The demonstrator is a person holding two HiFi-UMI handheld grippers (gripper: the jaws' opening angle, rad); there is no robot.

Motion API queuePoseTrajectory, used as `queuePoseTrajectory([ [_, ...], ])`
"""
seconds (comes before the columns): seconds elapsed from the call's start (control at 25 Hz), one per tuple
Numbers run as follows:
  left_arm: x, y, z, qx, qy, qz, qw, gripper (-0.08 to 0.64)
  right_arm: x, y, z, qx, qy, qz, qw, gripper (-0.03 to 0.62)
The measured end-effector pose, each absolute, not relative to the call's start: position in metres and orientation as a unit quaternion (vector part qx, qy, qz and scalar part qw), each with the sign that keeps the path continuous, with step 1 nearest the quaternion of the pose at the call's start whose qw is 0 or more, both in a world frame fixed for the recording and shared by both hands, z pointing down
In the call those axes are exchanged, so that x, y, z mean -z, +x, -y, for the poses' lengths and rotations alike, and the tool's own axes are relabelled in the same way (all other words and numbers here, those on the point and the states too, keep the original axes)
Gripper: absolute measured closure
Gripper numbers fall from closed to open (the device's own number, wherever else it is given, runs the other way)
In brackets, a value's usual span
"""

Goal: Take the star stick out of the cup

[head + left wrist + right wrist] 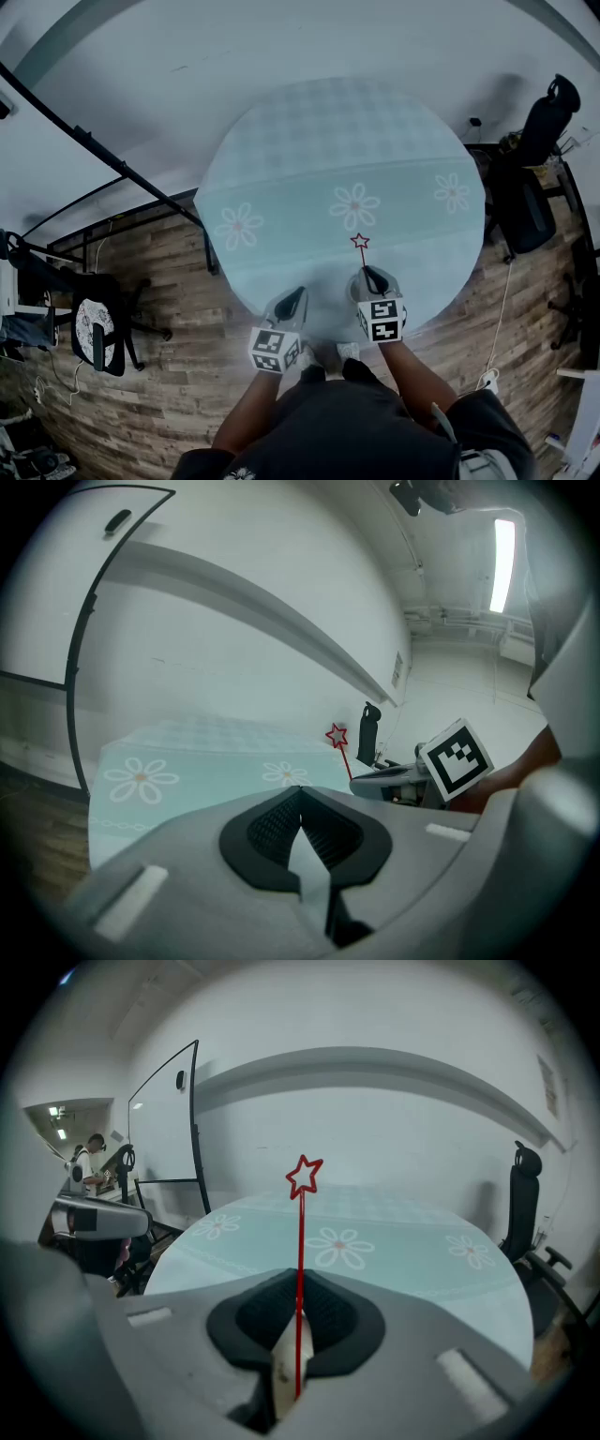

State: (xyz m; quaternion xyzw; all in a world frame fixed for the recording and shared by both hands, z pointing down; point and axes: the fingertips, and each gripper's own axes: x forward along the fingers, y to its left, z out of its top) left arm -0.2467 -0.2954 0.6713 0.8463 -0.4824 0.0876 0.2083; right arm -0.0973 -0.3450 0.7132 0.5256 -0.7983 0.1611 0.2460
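Star stick is standing upright in the right tongs, whose jaws are pinching its thin red stem low down, with the star riding well above them over the near part of the counter. We are seeing no cup in any view, so we are judging the stick to be already clear of it and the step in hand to be carrying it away. To do that well, we are thinking the grip should be firm but gentle, since so slim a stem could swivel or slip between the pads, and the stick should travel vertically. Left tongs are hanging just beside, jaws together with nothing between them, free to help if needed.
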Motion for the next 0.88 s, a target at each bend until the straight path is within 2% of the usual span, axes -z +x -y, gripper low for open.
queuePoseTrajectory([
  [0.52,-0.649,-0.240,0.284,-0.077,0.848,0.489,0.188,0.555,-0.653,-0.096,0.333,-0.105,0.536,0.816,0.189,0.571],
  [0.88,-0.591,-0.224,0.301,-0.041,0.860,0.489,0.140,0.555,-0.563,-0.089,0.321,-0.072,0.540,0.834,0.088,0.571],
])
